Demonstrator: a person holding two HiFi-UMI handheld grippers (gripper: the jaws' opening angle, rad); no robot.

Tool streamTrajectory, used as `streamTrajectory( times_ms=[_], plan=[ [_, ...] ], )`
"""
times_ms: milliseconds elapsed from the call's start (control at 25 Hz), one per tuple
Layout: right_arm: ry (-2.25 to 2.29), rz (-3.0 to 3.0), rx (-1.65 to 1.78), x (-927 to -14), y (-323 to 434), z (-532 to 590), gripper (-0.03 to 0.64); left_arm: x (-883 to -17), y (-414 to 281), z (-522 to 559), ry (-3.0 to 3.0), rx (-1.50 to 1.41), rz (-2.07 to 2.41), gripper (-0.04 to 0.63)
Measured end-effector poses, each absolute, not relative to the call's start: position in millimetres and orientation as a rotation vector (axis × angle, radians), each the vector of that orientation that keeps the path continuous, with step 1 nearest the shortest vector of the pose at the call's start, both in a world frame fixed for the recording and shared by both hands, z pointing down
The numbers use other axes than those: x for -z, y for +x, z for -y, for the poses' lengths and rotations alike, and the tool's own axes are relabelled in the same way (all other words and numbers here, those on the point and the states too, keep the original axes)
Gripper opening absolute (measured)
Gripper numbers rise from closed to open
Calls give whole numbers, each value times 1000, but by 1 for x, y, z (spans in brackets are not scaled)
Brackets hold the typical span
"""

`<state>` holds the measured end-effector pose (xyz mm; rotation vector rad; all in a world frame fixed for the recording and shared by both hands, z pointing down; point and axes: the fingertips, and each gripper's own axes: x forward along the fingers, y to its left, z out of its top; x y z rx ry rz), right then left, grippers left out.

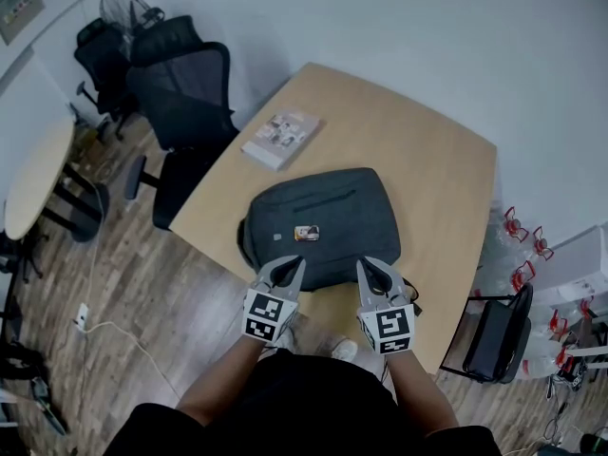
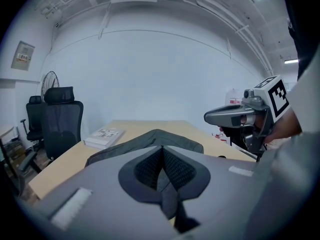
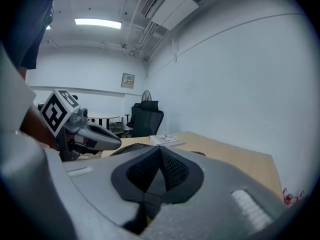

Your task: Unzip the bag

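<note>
Hovering side by side at the near edge of the bag [image 1: 332, 207], left gripper [image 1: 283, 270] & right gripper [image 1: 379, 272] are both clenched w/ nothing between the jaws. That fits either a zip yet to be pulled or one already run; zip itself can't be made out. Bag's dark grey, flat, soft-looking, lying by the near edge of the table [image 1: 427, 169], small tag [image 1: 306, 233] on top.

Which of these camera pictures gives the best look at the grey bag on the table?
The head view: it shows nearly the whole grey bag from above, lying on the table. The left gripper view catches only its top edge; the right gripper view, just a dark sliver.
</note>
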<state>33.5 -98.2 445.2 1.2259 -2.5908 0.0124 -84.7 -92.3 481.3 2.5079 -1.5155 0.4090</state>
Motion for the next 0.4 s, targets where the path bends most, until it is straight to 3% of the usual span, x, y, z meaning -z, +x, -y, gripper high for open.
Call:
streamTrajectory(
  times_ms=[400],
  plan=[
    [1232,2584,2,-447,31,100,2,-478,-81,94,2529,-415,1507,18]
  ],
)
